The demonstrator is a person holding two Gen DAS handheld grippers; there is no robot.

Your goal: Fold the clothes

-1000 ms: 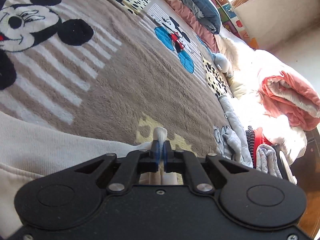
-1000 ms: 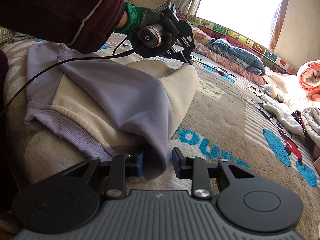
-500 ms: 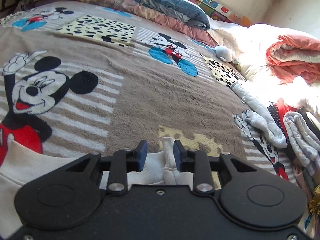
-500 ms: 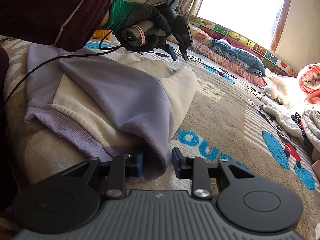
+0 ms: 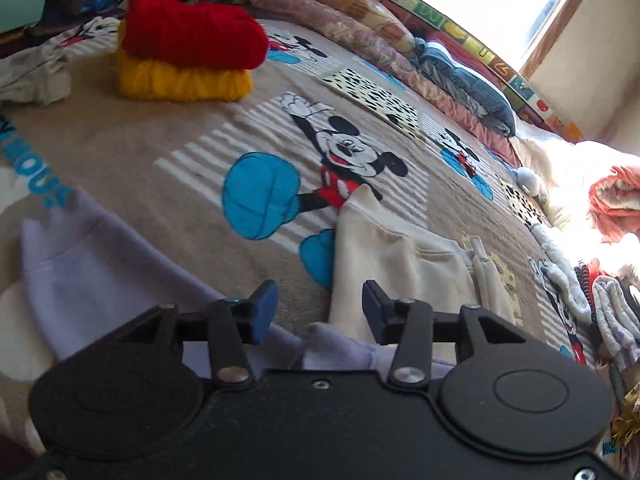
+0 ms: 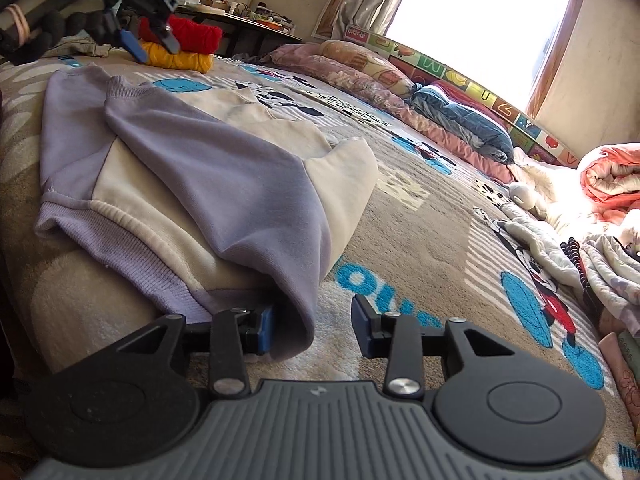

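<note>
A lilac and cream sweatshirt (image 6: pixel 224 184) lies partly folded on the Mickey Mouse blanket (image 6: pixel 420 232), a lilac sleeve laid across its cream body. My right gripper (image 6: pixel 313 322) is open low at the near edge, with the sleeve's fold hanging between its jaws, not clamped. My left gripper (image 5: pixel 316 306) is open and empty, raised above the sweatshirt's cream part (image 5: pixel 400 276) and lilac part (image 5: pixel 100 264). It also shows in the right wrist view (image 6: pixel 150 44) at the top left, held by a gloved hand.
A folded red garment on a folded yellow one (image 5: pixel 184 60) sits at the blanket's far side. Loose grey and white clothes (image 6: pixel 600 256) lie at the right. Rolled bedding (image 6: pixel 400 92) and an orange quilt (image 6: pixel 612 180) line the far edge under the window.
My left gripper let go of the cream cloth, opened wide, and lifted up and back to the left. My right gripper stayed open in place by the sleeve.
</note>
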